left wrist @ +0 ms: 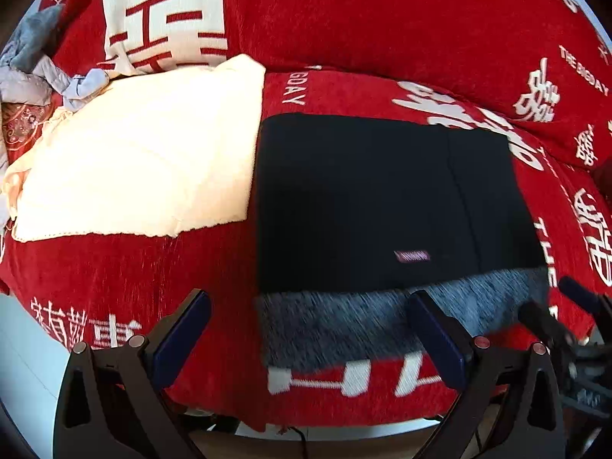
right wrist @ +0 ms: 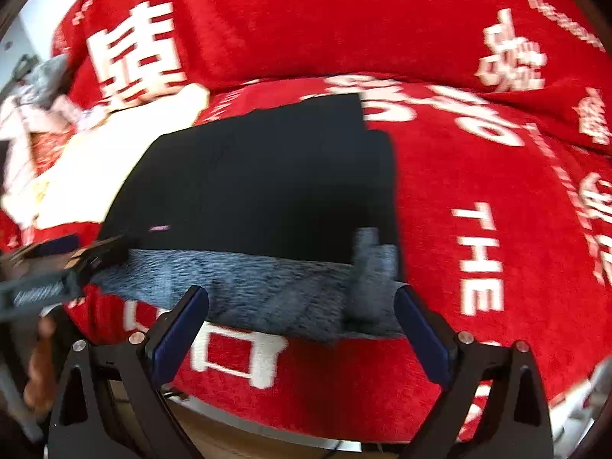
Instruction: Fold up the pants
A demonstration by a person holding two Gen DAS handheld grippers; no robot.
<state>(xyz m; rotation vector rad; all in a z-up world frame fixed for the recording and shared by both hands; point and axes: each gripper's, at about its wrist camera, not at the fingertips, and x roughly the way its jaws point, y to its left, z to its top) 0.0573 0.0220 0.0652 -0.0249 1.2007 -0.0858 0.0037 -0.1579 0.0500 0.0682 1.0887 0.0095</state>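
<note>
The black pants lie folded into a flat rectangle on the red sofa cover, with their grey fleecy lining showing along the near edge. They also show in the right wrist view, with the grey lining nearest. My left gripper is open and empty, hovering just in front of the grey edge. My right gripper is open and empty, over the near grey edge. The other gripper shows at the left of the right wrist view.
A red cover with white characters drapes the sofa seat and back. A folded cream garment lies left of the pants. Crumpled grey and white clothes sit at far left. The seat's front edge drops to the floor.
</note>
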